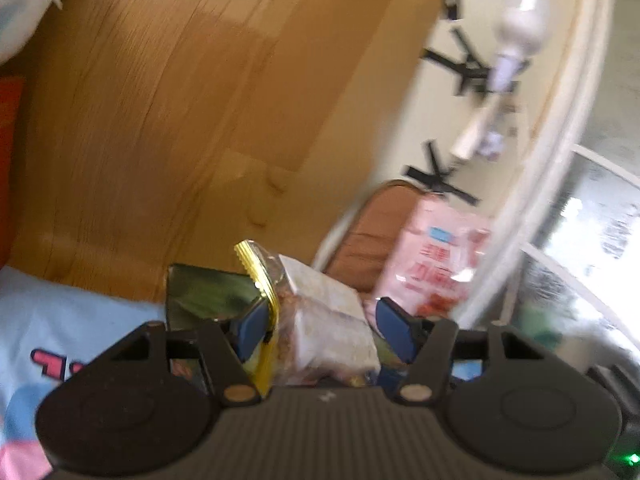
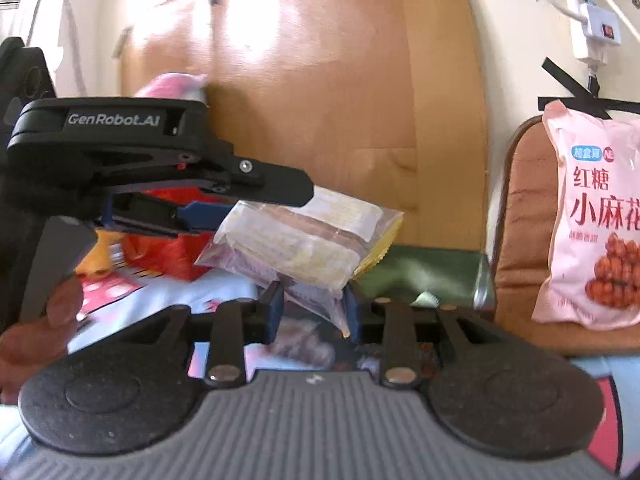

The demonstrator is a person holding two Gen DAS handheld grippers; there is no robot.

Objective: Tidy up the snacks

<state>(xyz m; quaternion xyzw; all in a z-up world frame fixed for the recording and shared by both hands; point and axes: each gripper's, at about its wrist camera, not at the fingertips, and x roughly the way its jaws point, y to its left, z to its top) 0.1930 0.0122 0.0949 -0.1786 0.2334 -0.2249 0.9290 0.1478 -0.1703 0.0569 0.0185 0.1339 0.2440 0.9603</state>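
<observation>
A clear snack packet with a yellow edge (image 1: 320,312) sits between the blue pads of my left gripper (image 1: 324,326), held above the bed. In the right wrist view the same packet (image 2: 296,236) hangs from the left gripper (image 2: 224,208), and its lower corner is pinched between the pads of my right gripper (image 2: 314,306). A dark green foil packet (image 1: 204,296) lies behind it, also in the right wrist view (image 2: 420,272). A pink snack bag with Chinese print (image 2: 596,216) leans on a brown cushion at the right, also in the left wrist view (image 1: 436,256).
A wooden headboard (image 1: 224,100) stands behind. The light blue patterned bedsheet (image 1: 60,320) lies below. A red packet (image 2: 168,248) lies at the left under the left gripper. A white power strip (image 2: 596,28) and black tape are on the wall.
</observation>
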